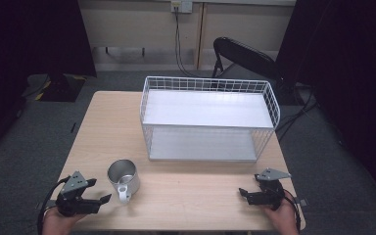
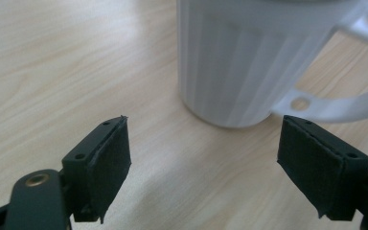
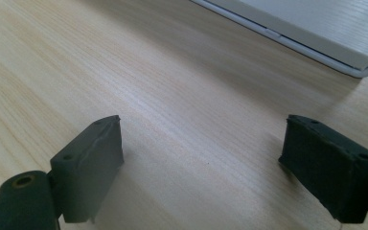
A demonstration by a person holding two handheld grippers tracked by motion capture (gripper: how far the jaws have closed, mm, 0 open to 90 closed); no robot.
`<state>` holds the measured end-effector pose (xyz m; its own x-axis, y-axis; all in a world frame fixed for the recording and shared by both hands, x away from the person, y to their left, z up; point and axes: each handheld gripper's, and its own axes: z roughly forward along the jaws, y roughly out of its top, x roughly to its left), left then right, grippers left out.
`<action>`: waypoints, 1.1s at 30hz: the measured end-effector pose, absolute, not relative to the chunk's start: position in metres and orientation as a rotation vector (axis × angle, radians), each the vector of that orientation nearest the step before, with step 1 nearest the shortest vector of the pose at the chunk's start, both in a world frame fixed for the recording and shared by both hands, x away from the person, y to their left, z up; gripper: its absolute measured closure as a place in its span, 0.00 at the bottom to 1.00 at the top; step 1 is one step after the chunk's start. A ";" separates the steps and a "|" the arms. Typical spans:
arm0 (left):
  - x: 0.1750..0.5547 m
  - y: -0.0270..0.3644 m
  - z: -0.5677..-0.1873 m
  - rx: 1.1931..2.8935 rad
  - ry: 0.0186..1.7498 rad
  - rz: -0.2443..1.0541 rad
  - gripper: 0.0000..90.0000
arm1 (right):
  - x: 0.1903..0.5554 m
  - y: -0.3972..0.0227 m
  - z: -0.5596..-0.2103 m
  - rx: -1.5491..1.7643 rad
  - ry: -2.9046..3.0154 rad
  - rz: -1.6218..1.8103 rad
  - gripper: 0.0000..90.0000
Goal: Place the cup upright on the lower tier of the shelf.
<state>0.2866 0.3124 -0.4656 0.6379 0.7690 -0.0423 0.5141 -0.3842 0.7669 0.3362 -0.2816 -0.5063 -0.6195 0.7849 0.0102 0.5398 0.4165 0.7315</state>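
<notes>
Presently, the left gripper (image 1: pixel 99 192) is resting released at lower left, just beside the mug (image 1: pixel 123 178); the right gripper (image 1: pixel 245 193) is lying released at lower right, grasping nothing.

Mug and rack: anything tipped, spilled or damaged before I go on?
Nothing stands out. The mug stands upright on the table, empty, handle toward the person. The wire rack sits square, both shelves bare. The left gripper and right gripper are open, holding nothing.

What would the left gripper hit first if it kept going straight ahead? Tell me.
Most likely the white cup: it stands upright just ahead of the left gripper, whose jaws are open with nothing between them. The cup sits slightly right of centre, its handle nearest the right jaw.
</notes>
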 end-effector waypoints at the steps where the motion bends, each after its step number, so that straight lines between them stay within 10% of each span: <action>1: 0.286 0.312 -0.463 2.077 0.996 0.416 0.20 | 0.336 -0.282 -0.506 1.141 2.343 1.026 0.15; 33: 0.327 0.293 -0.419 1.920 1.096 0.434 0.27 | 0.336 -0.282 -0.506 1.144 2.339 1.024 0.15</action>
<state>0.3274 0.2934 -0.4191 0.5539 0.8253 -0.1097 0.5263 -0.2449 0.8143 0.3356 -0.2816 -0.5064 -0.6171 0.7868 0.0087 0.5401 0.4155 0.7319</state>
